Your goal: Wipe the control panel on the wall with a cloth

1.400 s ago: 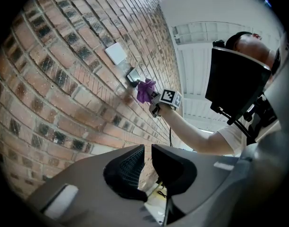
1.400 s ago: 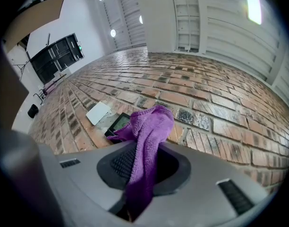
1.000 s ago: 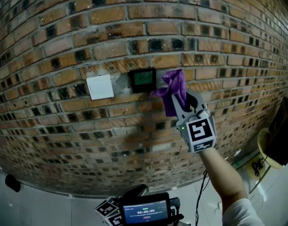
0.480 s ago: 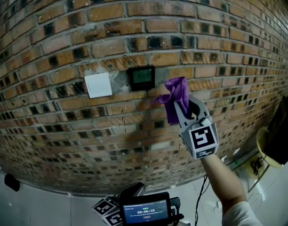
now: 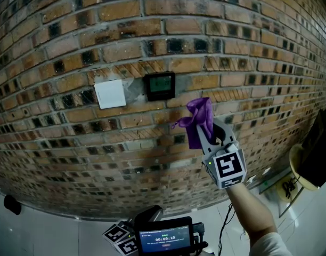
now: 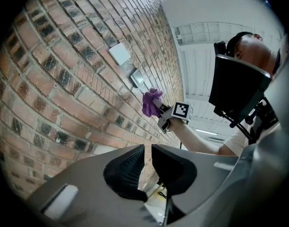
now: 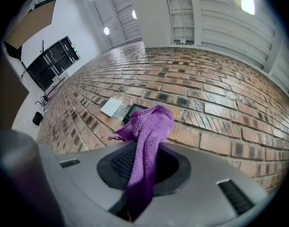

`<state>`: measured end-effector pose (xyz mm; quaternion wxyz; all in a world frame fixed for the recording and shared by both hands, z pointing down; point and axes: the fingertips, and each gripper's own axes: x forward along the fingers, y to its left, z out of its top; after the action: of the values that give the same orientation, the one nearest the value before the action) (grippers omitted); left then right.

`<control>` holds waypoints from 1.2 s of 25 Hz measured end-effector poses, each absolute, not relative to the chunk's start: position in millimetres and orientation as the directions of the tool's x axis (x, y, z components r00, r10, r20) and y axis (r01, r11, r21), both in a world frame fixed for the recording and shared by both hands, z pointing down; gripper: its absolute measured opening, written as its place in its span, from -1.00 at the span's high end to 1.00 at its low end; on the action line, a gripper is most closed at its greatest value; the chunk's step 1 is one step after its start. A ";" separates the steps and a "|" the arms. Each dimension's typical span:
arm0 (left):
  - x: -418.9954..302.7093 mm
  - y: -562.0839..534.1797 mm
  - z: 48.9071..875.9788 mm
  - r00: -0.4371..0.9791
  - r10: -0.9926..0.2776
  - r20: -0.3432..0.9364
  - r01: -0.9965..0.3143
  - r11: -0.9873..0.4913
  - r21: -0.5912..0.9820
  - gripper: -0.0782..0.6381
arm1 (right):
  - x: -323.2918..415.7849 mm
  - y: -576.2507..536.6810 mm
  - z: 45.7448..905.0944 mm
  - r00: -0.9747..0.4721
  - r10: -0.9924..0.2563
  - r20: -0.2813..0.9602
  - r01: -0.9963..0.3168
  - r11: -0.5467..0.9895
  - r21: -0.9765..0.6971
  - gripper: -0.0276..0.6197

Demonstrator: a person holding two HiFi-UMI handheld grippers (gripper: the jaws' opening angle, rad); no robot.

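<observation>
Right tongs grip cloth lengthwise, tip toward control panel; left tongs nearly closed.

The cloth sits between the right gripper's fingers. On the wall, up-left of the fingertips, is the control panel, with the switch plate just left of it.

Head view: the left gripper was cut off by the bottom edge. Print on the small screen beside it was too small to read, as was the control panel display. The purple cloth covered much of the right gripper jaws. Right gripper view: the cloth hid part of the panel, and its lower end ran out of sight between the jaws. A dark object was cut off at the right edge and could not be identified.
</observation>
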<state>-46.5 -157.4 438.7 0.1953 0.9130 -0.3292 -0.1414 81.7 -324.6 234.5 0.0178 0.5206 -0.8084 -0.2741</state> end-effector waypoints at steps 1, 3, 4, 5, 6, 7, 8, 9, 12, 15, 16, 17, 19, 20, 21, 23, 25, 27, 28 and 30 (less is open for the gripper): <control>-46.8 -157.6 439.0 0.743 -0.657 -0.128 -0.547 -0.706 0.450 0.67 | 82.1 -323.5 237.5 -0.457 -0.853 -0.252 -0.832 0.310 0.461 0.67; -47.0 -158.0 439.4 0.743 -0.658 -0.126 -0.548 -0.705 0.450 0.67 | 81.9 -320.2 242.1 -0.459 -0.854 -0.246 -0.832 0.316 0.457 0.67; -46.9 -158.1 439.4 0.743 -0.657 -0.125 -0.548 -0.705 0.450 0.67 | 82.0 -318.5 244.5 -0.460 -0.854 -0.243 -0.832 0.319 0.454 0.67; -46.5 -158.1 439.2 0.744 -0.657 -0.125 -0.548 -0.706 0.449 0.67 | 82.6 -316.9 247.5 -0.460 -0.856 -0.238 -0.832 0.321 0.452 0.67; -46.1 -158.1 439.0 0.745 -0.656 -0.125 -0.547 -0.707 0.449 0.67 | 82.8 -315.1 249.8 -0.460 -0.857 -0.234 -0.833 0.324 0.449 0.67; -45.6 -158.0 438.7 0.745 -0.655 -0.125 -0.546 -0.707 0.449 0.67 | 82.4 -312.9 251.2 -0.460 -0.857 -0.232 -0.833 0.327 0.446 0.67; -45.2 -158.0 438.5 0.746 -0.654 -0.125 -0.545 -0.708 0.449 0.67 | 82.2 -311.1 252.9 -0.461 -0.857 -0.231 -0.835 0.330 0.441 0.67; -45.1 -158.0 438.5 0.747 -0.653 -0.126 -0.545 -0.709 0.448 0.67 | 82.7 -309.8 255.3 -0.460 -0.858 -0.229 -0.836 0.332 0.438 0.67; -44.9 -158.1 439.0 0.747 -0.652 -0.127 -0.543 -0.710 0.448 0.67 | 85.0 -306.7 263.1 -0.456 -0.862 -0.219 -0.838 0.334 0.432 0.67; -43.7 -157.6 439.7 0.749 -0.651 -0.125 -0.541 -0.710 0.451 0.67 | 88.3 -304.0 271.6 -0.451 -0.869 -0.204 -0.840 0.336 0.425 0.67; -43.2 -157.5 439.9 0.750 -0.650 -0.123 -0.540 -0.709 0.453 0.67 | 89.9 -303.4 275.2 -0.448 -0.872 -0.197 -0.841 0.336 0.425 0.67; -42.8 -157.4 440.2 0.751 -0.649 -0.123 -0.540 -0.709 0.454 0.67 | 90.1 -302.2 277.0 -0.448 -0.872 -0.195 -0.841 0.338 0.423 0.67; -42.4 -157.5 440.6 0.752 -0.648 -0.125 -0.537 -0.711 0.454 0.67 | 87.8 -298.7 277.5 -0.454 -0.869 -0.195 -0.841 0.346 0.415 0.67; -42.5 -157.6 440.8 0.751 -0.648 -0.126 -0.537 -0.711 0.454 0.67 | 87.1 -297.1 278.5 -0.456 -0.869 -0.194 -0.841 0.349 0.412 0.67; -42.7 -157.7 441.1 0.751 -0.648 -0.126 -0.537 -0.711 0.454 0.67 | 86.7 -295.7 280.2 -0.456 -0.869 -0.192 -0.842 0.351 0.410 0.67; -43.2 -157.7 441.8 0.750 -0.649 -0.127 -0.537 -0.710 0.455 0.67 | 86.5 -292.5 284.0 -0.457 -0.870 -0.188 -0.843 0.355 0.405 0.67; -43.8 -157.7 441.7 0.748 -0.651 -0.130 -0.537 -0.709 0.457 0.67 | 85.5 -289.2 287.7 -0.458 -0.870 -0.181 -0.843 0.361 0.399 0.67; -44.6 -157.9 441.7 0.746 -0.653 -0.133 -0.538 -0.707 0.459 0.67 | 84.3 -286.0 291.9 -0.460 -0.871 -0.172 -0.843 0.368 0.393 0.67; -44.9 -158.0 441.8 0.745 -0.654 -0.133 -0.538 -0.706 0.461 0.67 | 84.1 -284.6 294.8 -0.461 -0.872 -0.168 -0.844 0.371 0.388 0.67; -45.5 -158.2 442.1 0.744 -0.655 -0.134 -0.538 -0.705 0.463 0.67 | 84.6 -282.8 303.0 -0.460 -0.875 -0.153 -0.845 0.378 0.379 0.67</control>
<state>-45.5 -158.2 442.1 0.2014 0.9117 -0.3271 -0.1456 84.6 -282.8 303.0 0.0365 0.5183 -0.8293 -0.2058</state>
